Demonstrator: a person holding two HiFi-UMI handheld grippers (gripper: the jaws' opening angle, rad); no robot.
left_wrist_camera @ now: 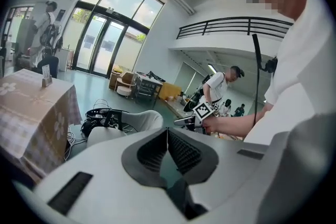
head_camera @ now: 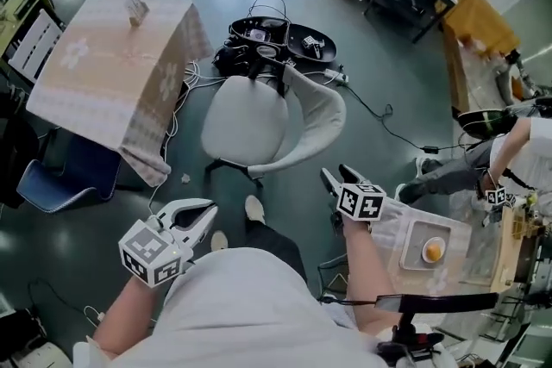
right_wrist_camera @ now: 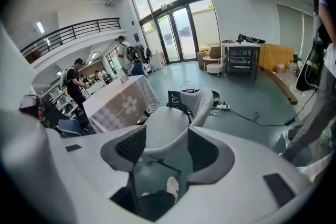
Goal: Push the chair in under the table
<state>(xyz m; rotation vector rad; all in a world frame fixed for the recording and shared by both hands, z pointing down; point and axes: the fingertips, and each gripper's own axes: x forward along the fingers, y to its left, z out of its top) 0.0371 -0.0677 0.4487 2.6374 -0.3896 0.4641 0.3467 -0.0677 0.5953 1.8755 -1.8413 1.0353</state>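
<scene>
A white shell chair stands on the green floor, a short way to the right of the table with its patterned cloth. Both grippers hang on the near side of the chair, apart from it. My left gripper is at the lower left, its fingertips meeting with nothing between them. My right gripper is near the chair's right front with its jaws apart. In the right gripper view the chair shows through the gap, farther off, with the table to its left.
Black cases and tangled cables lie behind the chair, and a cord runs right. A blue chair sits under the table's near side. A tray rests on a surface at the lower right, near a seated person.
</scene>
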